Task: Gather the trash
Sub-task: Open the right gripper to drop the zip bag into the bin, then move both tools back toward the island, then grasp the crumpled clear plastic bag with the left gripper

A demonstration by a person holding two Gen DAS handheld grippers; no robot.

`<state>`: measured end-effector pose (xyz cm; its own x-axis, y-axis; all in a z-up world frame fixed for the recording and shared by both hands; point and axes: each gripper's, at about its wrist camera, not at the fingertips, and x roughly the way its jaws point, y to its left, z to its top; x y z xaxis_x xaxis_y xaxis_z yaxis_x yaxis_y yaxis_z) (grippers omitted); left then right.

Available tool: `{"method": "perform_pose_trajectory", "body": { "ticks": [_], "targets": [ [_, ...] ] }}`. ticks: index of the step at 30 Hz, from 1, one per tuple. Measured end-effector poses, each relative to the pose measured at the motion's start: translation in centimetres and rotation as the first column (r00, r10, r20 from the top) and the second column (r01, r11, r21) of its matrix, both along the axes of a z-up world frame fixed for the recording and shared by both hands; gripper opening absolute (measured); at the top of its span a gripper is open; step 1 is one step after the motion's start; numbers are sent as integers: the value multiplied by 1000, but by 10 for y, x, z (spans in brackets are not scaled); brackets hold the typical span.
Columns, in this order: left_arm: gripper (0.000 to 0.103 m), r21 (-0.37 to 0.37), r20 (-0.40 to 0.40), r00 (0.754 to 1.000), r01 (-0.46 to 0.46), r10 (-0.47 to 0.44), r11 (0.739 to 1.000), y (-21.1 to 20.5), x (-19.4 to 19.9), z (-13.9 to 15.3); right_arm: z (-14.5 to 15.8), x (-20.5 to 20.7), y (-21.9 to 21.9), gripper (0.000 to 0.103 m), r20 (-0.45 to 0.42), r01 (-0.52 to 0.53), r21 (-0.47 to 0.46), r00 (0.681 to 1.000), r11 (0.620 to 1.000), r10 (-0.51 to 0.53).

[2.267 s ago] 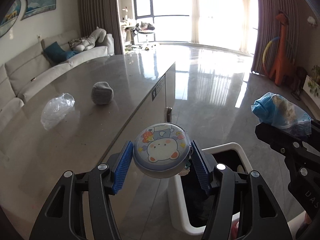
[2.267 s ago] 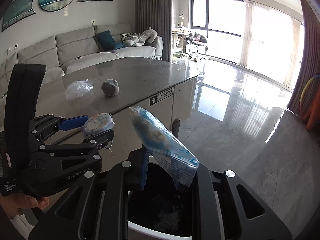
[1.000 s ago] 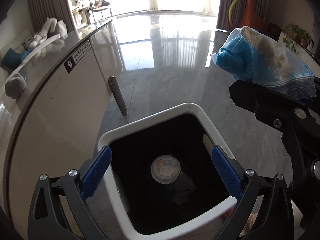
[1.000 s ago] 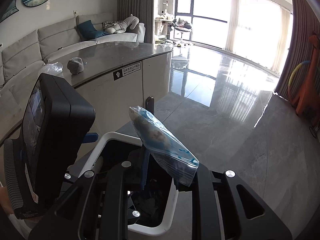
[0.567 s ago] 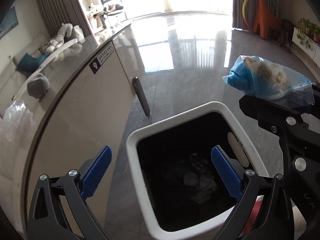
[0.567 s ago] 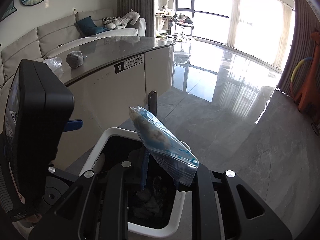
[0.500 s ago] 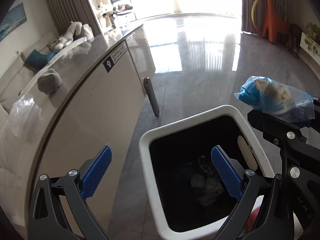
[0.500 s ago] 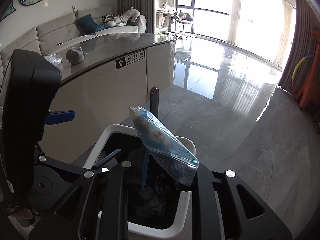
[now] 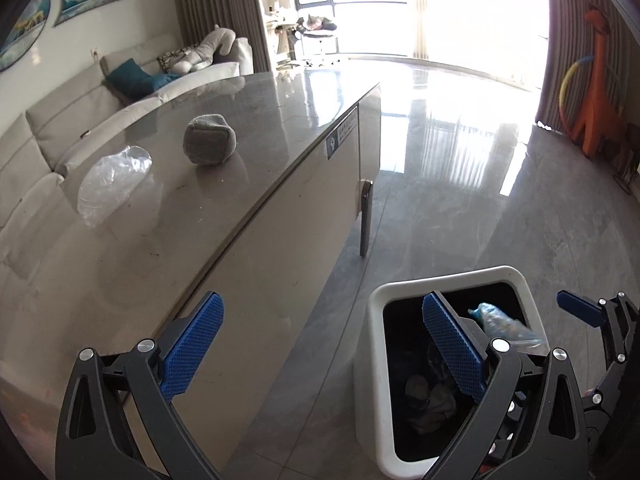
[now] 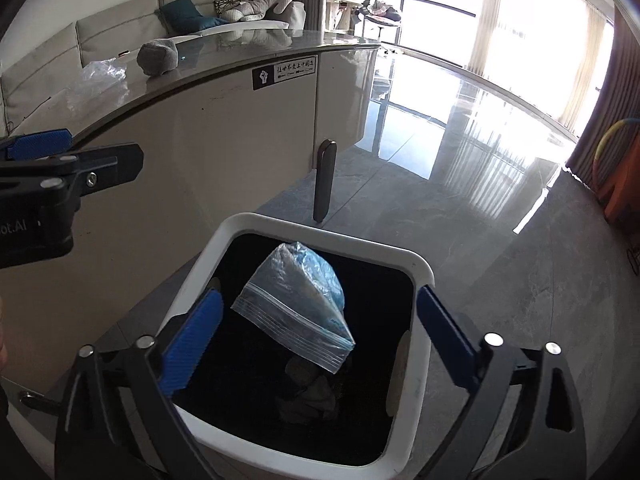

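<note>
Over the white bin (image 10: 420, 264), the right gripper (image 10: 316, 336) is standing with its jaws spread wide, having just been opening, and nothing is pressing against its blue ribbed pads (image 10: 192, 344). Between those pads but touching neither, a clear zip bag (image 10: 296, 304) is hanging in mid-air above the bin's mouth; it is crinkled plastic with a ridged zip strip along its lower edge and something blue bunched in its upper corner. Inside the bin, a black liner is holding crumpled grey and white scraps (image 10: 312, 396) at the bottom; the rim is smooth plastic, squared with rounded corners.

Left of the bin, the left gripper (image 9: 320, 344) is hanging released as well, its blue cross-hatched pads well apart with nothing between them; one pad is over the bin's near wall, the other over the counter's pale side panel (image 9: 260, 280). Its black frame is showing the letters "ot.AI" in the right wrist view.

Beyond the bin, on the polished grey stone counter (image 9: 180, 200), a rounded grey fabric lump (image 9: 209, 139) and a crumpled clear plastic wrapper (image 9: 112, 182) are lying near each other. A black label with a white fist and small unreadable characters (image 10: 285, 73) is sticking to the counter's edge.
</note>
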<state>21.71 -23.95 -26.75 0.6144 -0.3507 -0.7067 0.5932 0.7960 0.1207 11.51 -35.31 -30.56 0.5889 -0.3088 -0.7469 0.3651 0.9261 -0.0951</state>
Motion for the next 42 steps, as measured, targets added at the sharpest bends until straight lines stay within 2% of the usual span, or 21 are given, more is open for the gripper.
{"method": "perform_pose_trajectory", "body": {
  "ticks": [3,8,12,17,23,29,35,39,42],
  "targets": [
    [98,-5,4,1000,1,0,1000,4,-3,1,-5,3,8,98,-27,-19,-66,999,998,17],
    [98,-15,7,1000,-17,17,1000,14,2,4,5,1,9,98,25,-9,-59,1000,998,11],
    [98,-38,11,999,-48,49,998,26,9,13,26,3,11,98,96,-8,-50,995,999,13],
    [98,-85,-12,996,-91,90,992,42,24,23,61,19,27,98,176,-62,-56,982,996,71],
    [98,-131,26,986,-159,164,979,65,46,43,92,46,48,98,250,-110,-92,959,990,130],
    [98,-190,3,961,-271,277,944,100,79,58,111,84,56,98,295,-146,-92,941,985,167],
    [98,-202,19,942,-326,336,924,119,118,69,129,129,67,98,338,-194,-129,913,972,227],
    [98,-183,30,947,-309,319,933,122,154,74,135,160,69,98,375,-207,-121,896,971,238],
    [98,-153,62,950,-295,308,943,119,172,72,132,181,70,98,377,-214,-112,894,970,241]
  ]
}}
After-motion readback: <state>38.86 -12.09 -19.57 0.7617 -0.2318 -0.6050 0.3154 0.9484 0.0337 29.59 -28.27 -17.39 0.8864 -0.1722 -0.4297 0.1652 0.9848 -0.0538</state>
